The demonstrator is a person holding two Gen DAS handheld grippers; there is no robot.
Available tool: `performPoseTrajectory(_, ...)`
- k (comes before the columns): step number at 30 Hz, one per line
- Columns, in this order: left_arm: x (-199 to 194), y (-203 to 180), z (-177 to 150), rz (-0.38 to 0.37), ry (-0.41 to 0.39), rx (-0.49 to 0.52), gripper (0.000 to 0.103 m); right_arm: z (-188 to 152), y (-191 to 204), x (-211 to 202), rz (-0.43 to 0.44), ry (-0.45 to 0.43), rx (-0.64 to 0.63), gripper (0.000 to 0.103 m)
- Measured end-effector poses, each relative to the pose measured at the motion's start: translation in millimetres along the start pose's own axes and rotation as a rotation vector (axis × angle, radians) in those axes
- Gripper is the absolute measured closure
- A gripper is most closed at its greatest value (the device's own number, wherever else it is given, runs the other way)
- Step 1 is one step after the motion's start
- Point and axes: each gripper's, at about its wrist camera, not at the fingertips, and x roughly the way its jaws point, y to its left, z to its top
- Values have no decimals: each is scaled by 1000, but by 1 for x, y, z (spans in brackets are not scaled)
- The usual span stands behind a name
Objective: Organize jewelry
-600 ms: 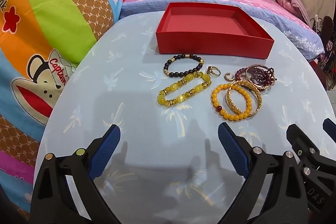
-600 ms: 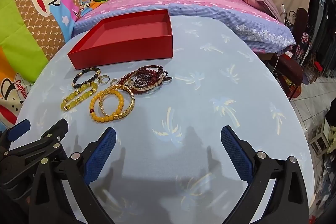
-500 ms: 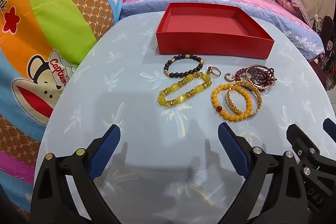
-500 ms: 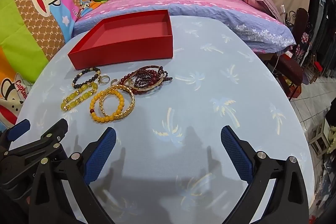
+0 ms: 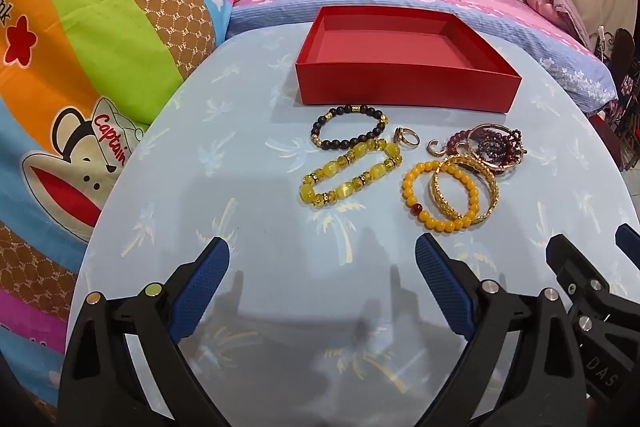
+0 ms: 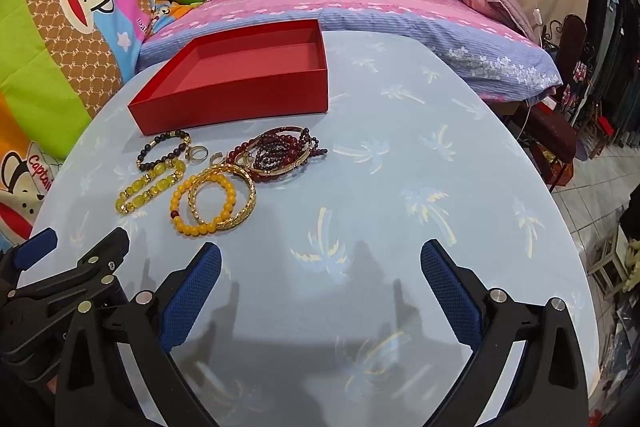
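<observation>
Nothing shifted since the earlier frames: same layout, both tools holding station, so sorting not yet begun. On the pale blue counter [image 5: 248,211], left to right: black bead bracelet [image 5: 347,126] and yellow stone bracelet [image 5: 350,172], small ring [image 5: 406,137], orange bead bracelet [image 5: 439,193] overlapped by gold bangle [image 5: 464,187], dark red bead cluster [image 5: 494,147]. Just behind them, red box [image 5: 404,89], empty. Left tool [image 5: 322,285] spread wide, gripping nothing, tilted down toward the counter, short of the jewelry. Right tool [image 6: 320,287] likewise spread and empty, angled down over bare cloth right of the pieces.
</observation>
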Motion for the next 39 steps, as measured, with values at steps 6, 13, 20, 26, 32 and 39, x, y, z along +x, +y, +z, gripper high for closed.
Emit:
performPoseTrajectory(6, 0, -1, -1, 0, 4, -2, 13, -3, 1, 5, 0, -1, 0, 7)
performPoseTrajectory(13, 0, 1, 0, -4, 5, 0, 13, 0, 0, 0, -1, -2, 1, 7)
performPoseTrajectory(20, 1, 1, -1, -6, 8, -2, 13, -1, 0, 0, 0, 0, 2, 7)
performPoseTrajectory(26, 2, 1, -2, -9, 7, -2, 13, 0, -2, 1, -1, -3, 0, 7)
performPoseTrajectory(32, 4, 5, -1, -4, 8, -15, 13, 0, -3, 4, -2, 1, 11, 7)
performPoseTrajectory(39, 5, 9, 3, -7, 16, -22, 13, 3, -1, 6, 1, 5, 4, 7)
